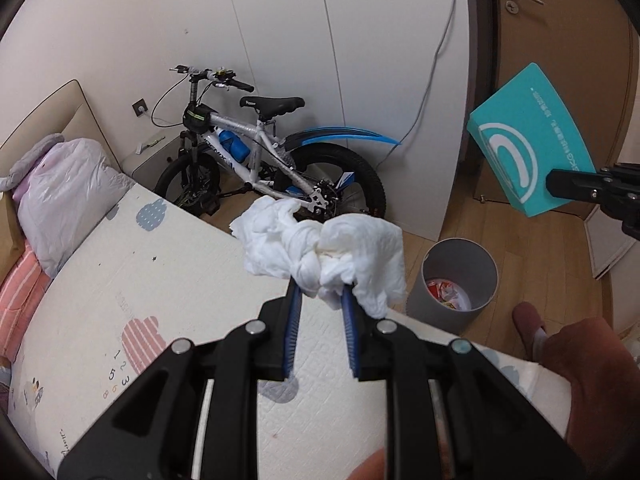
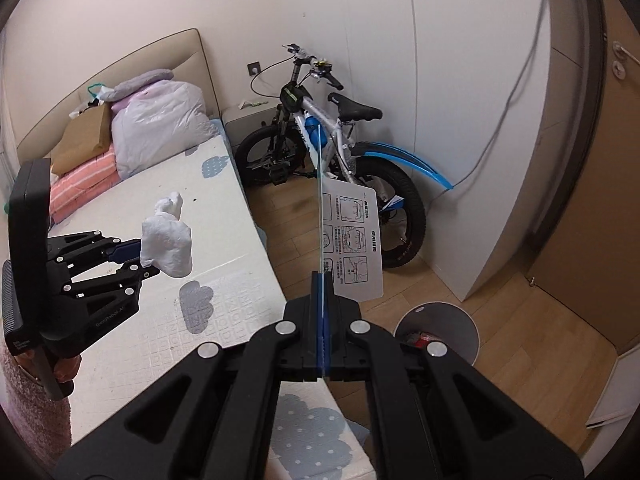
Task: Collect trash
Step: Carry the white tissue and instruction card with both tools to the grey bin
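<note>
**Both hands loaded, bin just off the bed's corner**

My left hand-held gripper (image 1: 320,292) is clenched on a wad of white tissue paper (image 1: 320,248), its blue pads pinching the twisted middle so the loose ends flop to either side. I judge that grip was taken at the bunched waist because it is the only firm part; the rest would tear or slip. My right hand-held gripper (image 2: 322,320) is closed flat on a thin teal card (image 1: 528,140), edge-on to its own camera, with the printed instruction side (image 2: 354,240) fanning out to the right. Holding it by one edge keeps the sheet stiff and clear of the jaws for a clean drop.

Both pieces are in the air, above the near edge of the bed (image 1: 160,280), not yet over the grey waste bin (image 1: 456,280). The bin stands on the wooden floor just off the bed's near corner, already holding some red-and-white wrappers.

The bed is covered by a pale play mat with cloud prints and numbers. At its far end, against the headboard, lie a plastic bag of bedding (image 2: 160,120), a brown paper bag and folded pink striped cloth. A child's bicycle (image 1: 264,152) leans by the white wardrobe, beside a small nightstand, and a wooden door stands to the right. My slippered foot (image 1: 528,320) is near the bin.
</note>
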